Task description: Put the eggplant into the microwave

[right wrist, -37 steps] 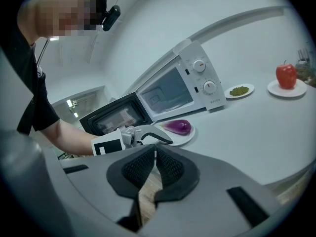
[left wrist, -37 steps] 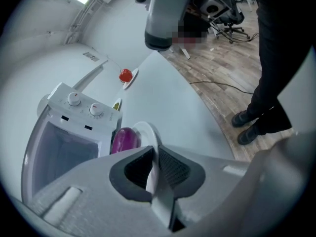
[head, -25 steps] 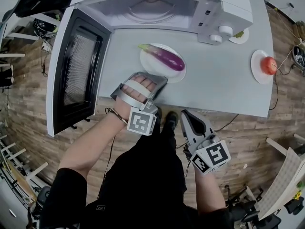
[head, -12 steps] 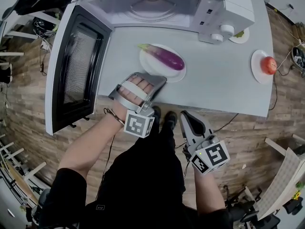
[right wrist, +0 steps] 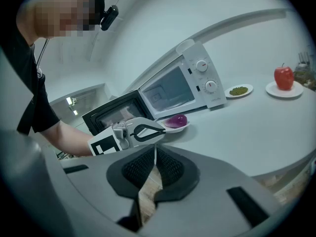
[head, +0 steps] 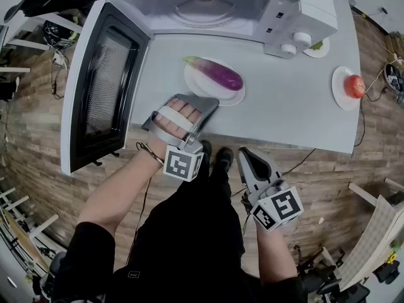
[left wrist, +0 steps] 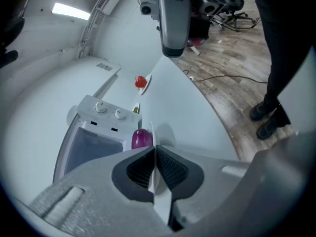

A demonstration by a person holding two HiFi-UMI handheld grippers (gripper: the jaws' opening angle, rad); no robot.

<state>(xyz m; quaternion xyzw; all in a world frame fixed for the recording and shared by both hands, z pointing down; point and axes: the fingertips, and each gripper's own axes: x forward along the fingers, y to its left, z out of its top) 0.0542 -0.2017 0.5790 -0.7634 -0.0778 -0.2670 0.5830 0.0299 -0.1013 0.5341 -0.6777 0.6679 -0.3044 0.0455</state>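
tabletop point(head: 290, 106): pale grey. It carries the microwave at its 12 o'clock edge and the plate in the middle. Nothing on it has changed place in the last second.
microwave point(head: 278, 11): the cavity stands open and looks empty, with the turntable visible inside. It lies at 12 o'clock from the plate with a clear strip of tabletop between them.
door point(head: 104, 84): swung fully out at 9 o'clock, exactly as it stood a second ago, so the way in is not blocked.
left tongs point(head: 211, 103): this is the one real change. They have drawn together and now pinch the rim of the plate at its 7 o'clock edge. Seen along the tongs, the thin white rim runs between the pads with the purple fruit just beyond.
right tongs point(head: 247, 156): together with nothing in them, held off the tabletop's near edge at 5 o'clock from the plate. They have kept still.
plate point(head: 235, 96): white and flat on the tabletop, not yet lifted.
eggplant point(head: 218, 74): lies across the plate with its green stem toward 10 o'clock. It is still outside the microwave. With the rim now gripped, the likely plan is to carry plate and eggplant in together — a one-edge hold, so tipping is the thing to watch.
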